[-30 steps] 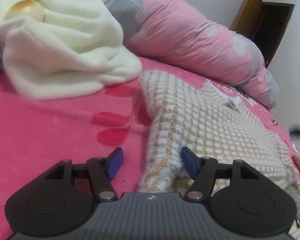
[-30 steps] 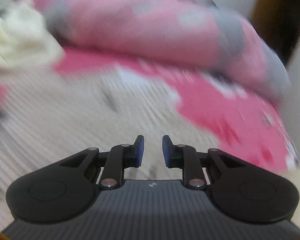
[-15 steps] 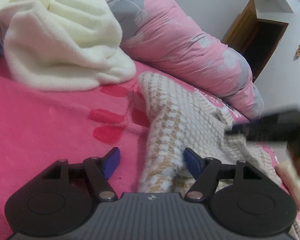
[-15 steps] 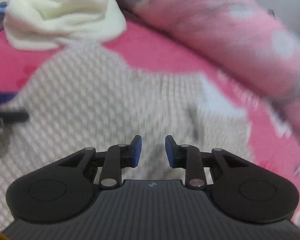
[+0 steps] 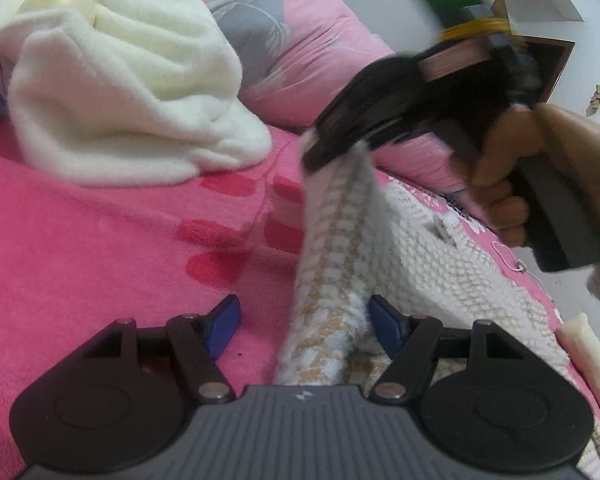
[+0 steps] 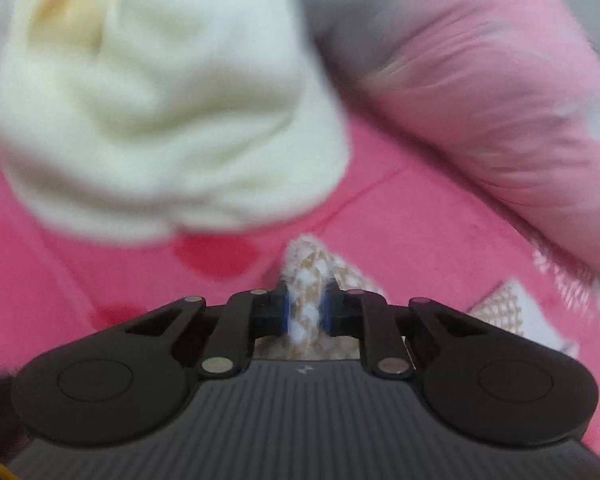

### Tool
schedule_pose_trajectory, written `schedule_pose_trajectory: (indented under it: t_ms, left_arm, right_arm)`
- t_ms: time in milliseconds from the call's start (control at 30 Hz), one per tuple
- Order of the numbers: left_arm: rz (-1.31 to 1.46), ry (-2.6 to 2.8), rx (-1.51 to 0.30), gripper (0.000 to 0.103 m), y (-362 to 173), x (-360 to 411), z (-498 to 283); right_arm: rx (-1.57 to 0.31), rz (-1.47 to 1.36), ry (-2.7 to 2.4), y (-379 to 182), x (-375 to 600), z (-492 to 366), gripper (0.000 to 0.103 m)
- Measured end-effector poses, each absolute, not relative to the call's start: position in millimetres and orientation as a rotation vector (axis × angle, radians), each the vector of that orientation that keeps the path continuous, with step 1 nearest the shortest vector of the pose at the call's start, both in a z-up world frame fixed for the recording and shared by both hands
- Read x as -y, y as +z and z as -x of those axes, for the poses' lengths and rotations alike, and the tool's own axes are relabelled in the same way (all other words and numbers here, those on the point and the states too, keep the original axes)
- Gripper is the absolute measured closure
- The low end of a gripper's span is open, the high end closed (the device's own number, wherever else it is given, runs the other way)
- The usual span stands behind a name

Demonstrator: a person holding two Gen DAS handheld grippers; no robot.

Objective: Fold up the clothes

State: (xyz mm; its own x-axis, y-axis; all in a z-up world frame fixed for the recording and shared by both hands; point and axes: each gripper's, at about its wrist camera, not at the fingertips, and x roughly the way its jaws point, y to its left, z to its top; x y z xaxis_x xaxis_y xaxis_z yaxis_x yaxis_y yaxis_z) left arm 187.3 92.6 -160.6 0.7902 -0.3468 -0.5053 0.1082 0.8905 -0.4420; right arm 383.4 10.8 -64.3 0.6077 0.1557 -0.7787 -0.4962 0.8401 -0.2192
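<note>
On the pink bed [image 5: 80,264], the right gripper [image 6: 306,314], fingers closing on the checked knit garment's [image 5: 332,260] raised corner, should carry it across evenly while the left gripper [image 5: 300,324] waits, fingers apart.

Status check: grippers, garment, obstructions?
Right gripper closing on beige-and-white checked knit garment, corner lifted. Left gripper open, garment fold between fingers. Cream fleece blanket heaped beyond.
</note>
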Motion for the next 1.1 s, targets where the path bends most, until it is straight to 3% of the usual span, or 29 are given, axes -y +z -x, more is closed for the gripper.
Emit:
schedule_pose_trajectory:
  t_ms: [133,300,467,600,800,1100]
  left_arm:
    - [0.4,-0.248,-0.617,0.031,-162.1,-91.1,-187.0]
    - [0.41,-0.247,-0.617,0.031,-164.7,-92.2,-190.3]
    - [0.442,-0.249,-0.623,0.031,-168.6,-95.6,-201.9]
    - [0.486,-0.249,-0.63,0.031,-171.6,-99.7,-209.3]
    - [0.5,-0.239,-0.612,0.033,-166.8,-102.2,-196.9]
    - [0.653,-0.192,-0.549,0.032,-165.6,-123.3,-190.8]
  right_arm:
    - [-0.72,0.309,0.323,-59.3,11.1,-374.2,0.093]
    - [-0.709,0.255,0.321,-88.8,11.6,-400.4,0.092]
    - [-0.476,0.087,0.302,-36.6,50.7,-382.7,0.089]
    - [-0.529,0.159,0.468,-22.8,61.5,-342.0,0.089]
    - [-0.796,0.349,0.466,-117.6,43.6,-346.7,0.094]
    - [-0.598,0.381,0.49,-81.1,45.5,-326.5,0.093]
